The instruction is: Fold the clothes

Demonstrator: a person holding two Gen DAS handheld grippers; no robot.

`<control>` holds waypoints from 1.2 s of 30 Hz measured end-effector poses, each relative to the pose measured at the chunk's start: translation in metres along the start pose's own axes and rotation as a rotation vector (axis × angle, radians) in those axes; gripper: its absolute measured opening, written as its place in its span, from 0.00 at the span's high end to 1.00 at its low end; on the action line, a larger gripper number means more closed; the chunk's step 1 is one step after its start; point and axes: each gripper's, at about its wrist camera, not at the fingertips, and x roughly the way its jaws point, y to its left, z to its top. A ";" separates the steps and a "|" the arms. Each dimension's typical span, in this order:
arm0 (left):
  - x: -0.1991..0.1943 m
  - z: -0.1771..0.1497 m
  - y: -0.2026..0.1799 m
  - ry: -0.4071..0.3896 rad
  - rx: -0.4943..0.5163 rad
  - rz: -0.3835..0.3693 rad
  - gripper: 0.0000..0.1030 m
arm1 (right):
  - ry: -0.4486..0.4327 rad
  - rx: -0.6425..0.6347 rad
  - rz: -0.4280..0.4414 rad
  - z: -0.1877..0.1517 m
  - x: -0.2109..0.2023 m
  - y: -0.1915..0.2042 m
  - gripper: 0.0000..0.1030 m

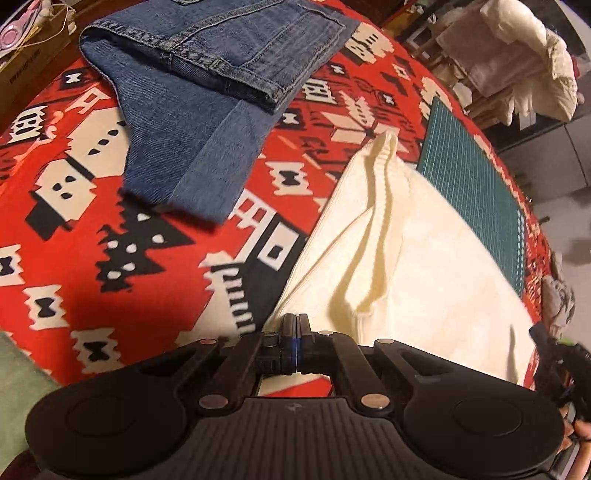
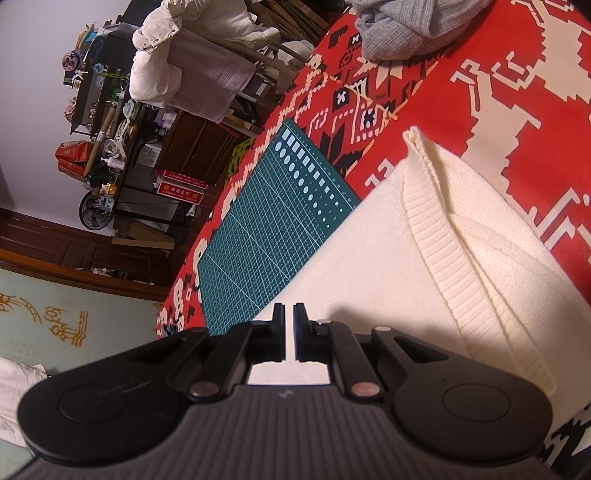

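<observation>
A cream knitted sweater (image 1: 424,236) lay on a red patterned blanket (image 1: 92,229), its ribbed edge (image 2: 424,229) turned in across the body and a narrow strip of knit running up to a raised corner, so that at least one fold appeared to be in it; its far side overlapped a green cutting mat (image 2: 266,229). The left gripper (image 1: 295,325) was clenched, fingers pressed together at the sweater's near edge, though whether any knit was pinched between them could not be told from the left wrist view. The right gripper (image 2: 290,314) hovered over the same garment's near side with a thin slit between its fingers and nothing visibly held, white knit showing through the gap. Beyond the sweater, a pair of blue jeans (image 1: 207,92) lay folded over on itself, legs doubled, well apart from the sweater and seemingly done with. A crumpled grey knit (image 2: 406,26) sat in a heap at the far end of the blanket, apparently not folded. By this reckoning the job stood partway: the jeans folded, the sweater half-shaped and wanting further folds, the grey piece seemingly left. Shelves and piled bedding (image 2: 192,55) crowded the room behind.
</observation>
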 end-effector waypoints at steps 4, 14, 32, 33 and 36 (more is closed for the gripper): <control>-0.003 -0.005 -0.005 0.011 0.020 -0.034 0.97 | 0.002 0.001 0.003 0.001 0.001 0.000 0.94; 0.008 -0.008 -0.017 0.040 0.053 -0.025 0.97 | 0.002 0.004 0.003 0.001 0.001 -0.001 0.94; 0.004 -0.008 -0.045 -0.056 0.062 -0.144 0.97 | 0.013 -0.010 0.006 0.000 0.003 0.000 0.94; 0.005 -0.008 -0.040 -0.057 0.059 -0.132 0.97 | 0.012 -0.008 0.006 0.000 0.002 0.000 0.94; 0.010 -0.008 -0.027 -0.058 0.049 -0.097 0.98 | 0.016 -0.005 0.007 0.001 0.004 -0.001 0.94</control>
